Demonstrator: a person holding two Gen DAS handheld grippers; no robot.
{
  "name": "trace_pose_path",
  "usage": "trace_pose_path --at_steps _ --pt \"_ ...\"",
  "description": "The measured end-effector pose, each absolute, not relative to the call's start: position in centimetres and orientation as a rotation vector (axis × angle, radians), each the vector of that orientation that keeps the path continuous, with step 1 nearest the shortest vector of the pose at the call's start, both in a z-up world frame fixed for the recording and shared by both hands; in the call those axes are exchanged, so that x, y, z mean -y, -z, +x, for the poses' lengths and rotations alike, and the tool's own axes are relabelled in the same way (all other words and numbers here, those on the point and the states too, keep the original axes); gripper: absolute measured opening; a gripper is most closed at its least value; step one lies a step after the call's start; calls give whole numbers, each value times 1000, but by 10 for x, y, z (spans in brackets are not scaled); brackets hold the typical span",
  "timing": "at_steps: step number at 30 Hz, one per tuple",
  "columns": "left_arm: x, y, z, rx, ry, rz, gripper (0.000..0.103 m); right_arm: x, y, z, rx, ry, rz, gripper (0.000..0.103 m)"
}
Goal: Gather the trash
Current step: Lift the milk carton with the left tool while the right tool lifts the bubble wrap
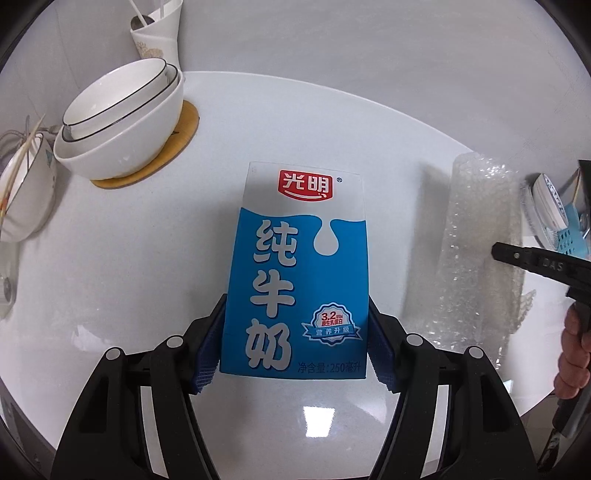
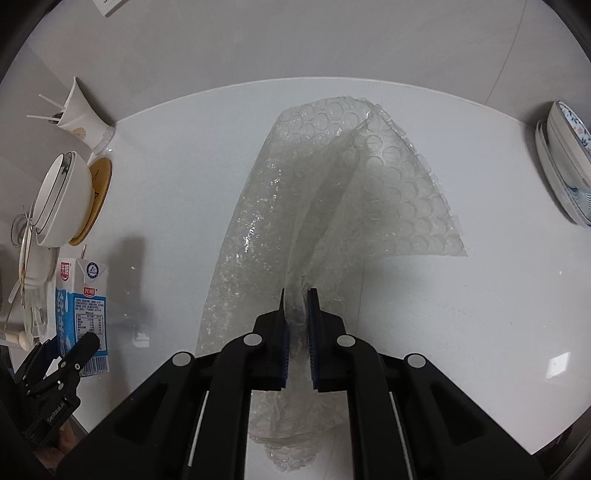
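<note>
Surface: a white glossy table [image 2: 461, 332] against a pale wall, lamp glare on the near part.
Left gripper [image 1: 295, 328]: its blue pads press both side faces of the milk carton [image 1: 295, 273], pinching it low on its body; the carton stands upright, blue and white with a red logo near its top.
Carton from the right wrist view: the milk carton [image 2: 83, 295] shows a thin straw rising from its top; the left gripper [image 2: 79, 350] reaches it from the near side.
Right gripper [image 2: 296, 295]: the jaws are drawn close together with a fold of bubble wrap [image 2: 332, 184] squeezed between the pads; the sheet hangs and spreads away from the pads toward the wall.
Bubble wrap, relative to the carton: the bubble wrap [image 1: 480, 240] is to the carton's right, apart from it, with the right gripper [image 1: 496, 251] at its right edge and a hand [image 1: 572, 354] behind it.
Stacked bowls [image 1: 122, 118]: left of and beyond the carton, white with dark rims, nested on a round wooden coaster [image 1: 184, 140]; nothing visible inside the top one.
Small bowl [image 1: 26, 192]: far left of the carton, chopsticks lying across it.
Utensil holder [image 1: 159, 33]: beyond the bowls by the wall, white sticks poking out.
Patterned dishes [image 2: 565, 166]: well right of the carton, stacked at the table's edge.
</note>
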State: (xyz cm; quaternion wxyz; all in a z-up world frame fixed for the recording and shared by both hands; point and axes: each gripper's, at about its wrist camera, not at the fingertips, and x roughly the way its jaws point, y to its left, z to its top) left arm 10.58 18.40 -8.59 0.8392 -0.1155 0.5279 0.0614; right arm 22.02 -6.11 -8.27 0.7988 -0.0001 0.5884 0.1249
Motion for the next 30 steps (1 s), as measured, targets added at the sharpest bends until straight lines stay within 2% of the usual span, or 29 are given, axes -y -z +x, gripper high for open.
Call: trace_pose_path --at_steps 9,30 --pt "-160 86 93 -1128 -128 -232 65 88 61 190 -1187 -282 -2 8" --pt "-161 82 95 -1096 -91 -155 65 177 31 115 -1083 -285 15 8"
